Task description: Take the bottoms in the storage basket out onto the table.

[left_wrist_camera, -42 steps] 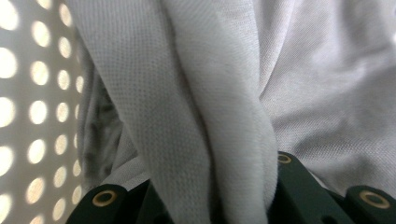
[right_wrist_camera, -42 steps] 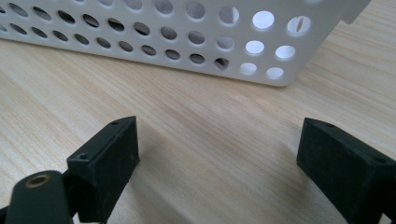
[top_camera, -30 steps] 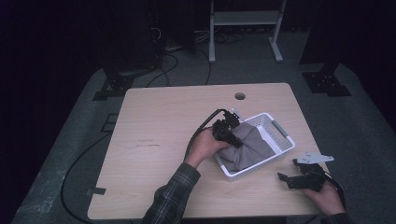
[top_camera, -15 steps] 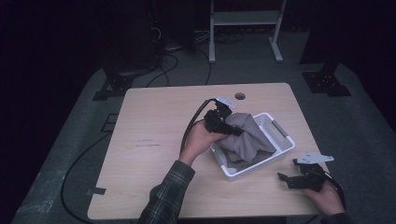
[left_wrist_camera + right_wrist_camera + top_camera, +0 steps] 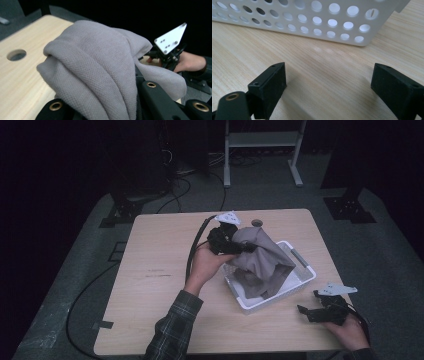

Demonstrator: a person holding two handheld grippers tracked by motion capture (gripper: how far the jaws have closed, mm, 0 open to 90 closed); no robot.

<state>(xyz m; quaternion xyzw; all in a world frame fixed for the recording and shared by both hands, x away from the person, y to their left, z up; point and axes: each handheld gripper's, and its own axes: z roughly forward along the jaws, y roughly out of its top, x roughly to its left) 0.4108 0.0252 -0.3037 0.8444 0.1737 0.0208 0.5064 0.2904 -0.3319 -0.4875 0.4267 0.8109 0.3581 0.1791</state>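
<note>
Claw work first: our left claw pinches a fold of the grey cloth, its jaws pressed onto the fabric, which the left gripper view shows bunched thick between them. We use the white perforated basket as our landmark throughout.

Going from largest to smallest, the wooden surface carries that basket toward its right half, with a round cable hole just beyond the basket's far side. The basket stands flat on the surface, and the cloth is only partly out of it: the pinched top is raised above the basket's left far corner, while the lower folds hang down inside the basket and rest on its floor. We judge the lift as begun but not finished, roughly the first part of taking the cloth out. What remains, as we read it, is to raise the cloth until its hem clears the basket rim and then carry it away from the basket and lay it on the bare surface to the basket's left.

Our right claw rests on the surface just outside the basket's near right corner, jaws spread wide with nothing between them; the right gripper view shows its two pads apart and the basket wall just ahead. It plays no part in the lift yet, though it sits well placed to steady the basket if the cloth drags it.
</note>
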